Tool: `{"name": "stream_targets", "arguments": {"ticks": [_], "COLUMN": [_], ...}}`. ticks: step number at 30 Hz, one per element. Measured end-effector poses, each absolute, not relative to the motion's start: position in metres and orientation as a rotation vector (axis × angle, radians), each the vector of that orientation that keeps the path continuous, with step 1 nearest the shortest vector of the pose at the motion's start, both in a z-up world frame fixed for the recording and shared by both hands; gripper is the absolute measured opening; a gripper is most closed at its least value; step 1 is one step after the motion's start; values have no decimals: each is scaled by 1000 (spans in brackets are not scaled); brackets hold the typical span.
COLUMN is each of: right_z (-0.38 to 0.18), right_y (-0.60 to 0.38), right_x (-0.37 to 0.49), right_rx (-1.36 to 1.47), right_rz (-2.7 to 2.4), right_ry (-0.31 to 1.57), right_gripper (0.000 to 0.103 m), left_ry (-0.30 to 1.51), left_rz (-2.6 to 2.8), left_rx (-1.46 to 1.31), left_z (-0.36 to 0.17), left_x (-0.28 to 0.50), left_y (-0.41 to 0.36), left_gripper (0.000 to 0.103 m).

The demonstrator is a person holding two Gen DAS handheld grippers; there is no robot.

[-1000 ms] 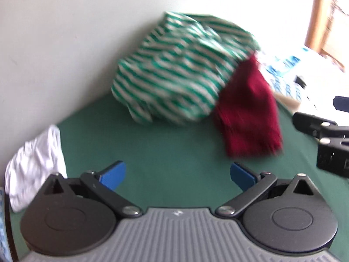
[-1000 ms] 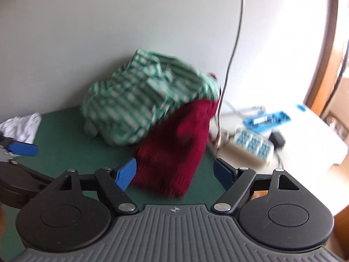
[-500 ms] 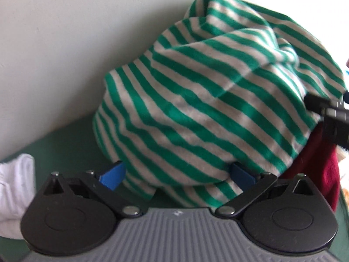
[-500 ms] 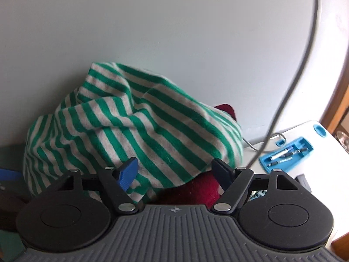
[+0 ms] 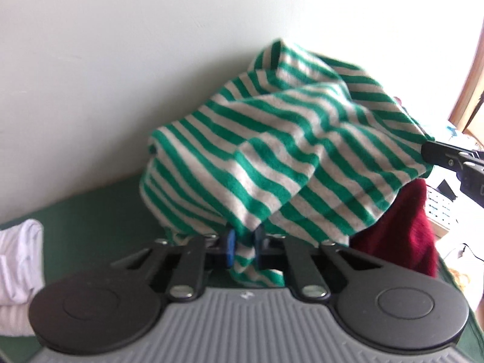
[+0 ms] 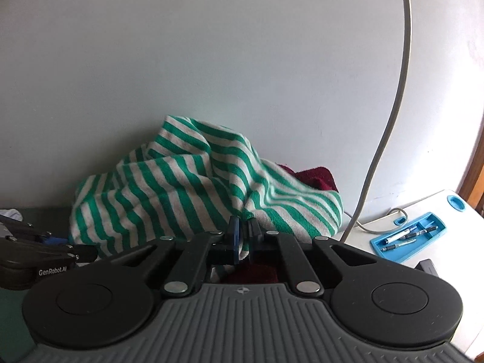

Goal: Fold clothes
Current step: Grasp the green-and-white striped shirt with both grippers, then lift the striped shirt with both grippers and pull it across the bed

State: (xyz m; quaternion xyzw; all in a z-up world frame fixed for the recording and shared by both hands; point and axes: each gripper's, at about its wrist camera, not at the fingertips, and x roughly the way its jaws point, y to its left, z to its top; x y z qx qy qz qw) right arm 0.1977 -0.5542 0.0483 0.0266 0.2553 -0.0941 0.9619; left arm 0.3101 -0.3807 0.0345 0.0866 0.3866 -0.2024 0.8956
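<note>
Two hand-held grippers bite into the same garment at a green-topped table [image 5: 90, 211] pushed against a pale wall [image 6: 211, 60]. The left gripper [image 5: 242, 245] has its blue-padded jaws clamped together on a low fold of the green-and-white striped shirt [image 5: 287, 157], the cloth pinched between the pads and a tongue of it hanging out below. The right gripper [image 6: 242, 236] grips the shirt's near edge further to the right in the same way — jaws drawn together on a thin fold of striped cloth.

The shirt sits in a crumpled heap at the back of the table, just against the wall, its stripes running in slanting bands across several ridges. Beneath and behind its right side lies a dark red knitted garment [image 5: 408, 227], partly covered by the stripes; seen from the right wrist, a strip of that same red knit shows directly under the closed jaws. A white cloth [image 5: 18, 260] lies well apart at the table's left edge.

Each tool shows up in the other's view: the right one enters from the right border of the left wrist camera, its tip at the shirt's far hem (whether it touches the red knit too is hard to say from there).

To the right, a grey cable [image 6: 390, 121] hangs down the wall to a white surface [image 6: 423, 205] — on it a blue tray [image 6: 408, 239] holding pens.
</note>
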Motion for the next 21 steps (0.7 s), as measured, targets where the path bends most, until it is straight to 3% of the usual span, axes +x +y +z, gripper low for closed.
{"name": "stream_targets", "arguments": {"ticks": [8, 17, 19, 20, 21], "right_z": [78, 12, 13, 18, 22], "right_y": [-523, -464, -462, -464, -466], "right_x": [82, -52, -58, -56, -53], "right_rx": [36, 17, -40, -60, -80], "right_rz": [-2, 251, 217, 179, 141], "right_ry": [553, 865, 845, 822, 799], "right_gripper": [4, 0, 0, 8, 26], "left_ry": [828, 967, 974, 980, 985], "left_rz": [-472, -499, -473, -461, -449], "left_rx": [169, 251, 267, 265, 263], "left_z": [56, 22, 13, 12, 10], "left_x": [214, 15, 0, -1, -3], "left_y": [-324, -266, -258, -255, -253], "left_gripper": [0, 0, 0, 0, 0]}}
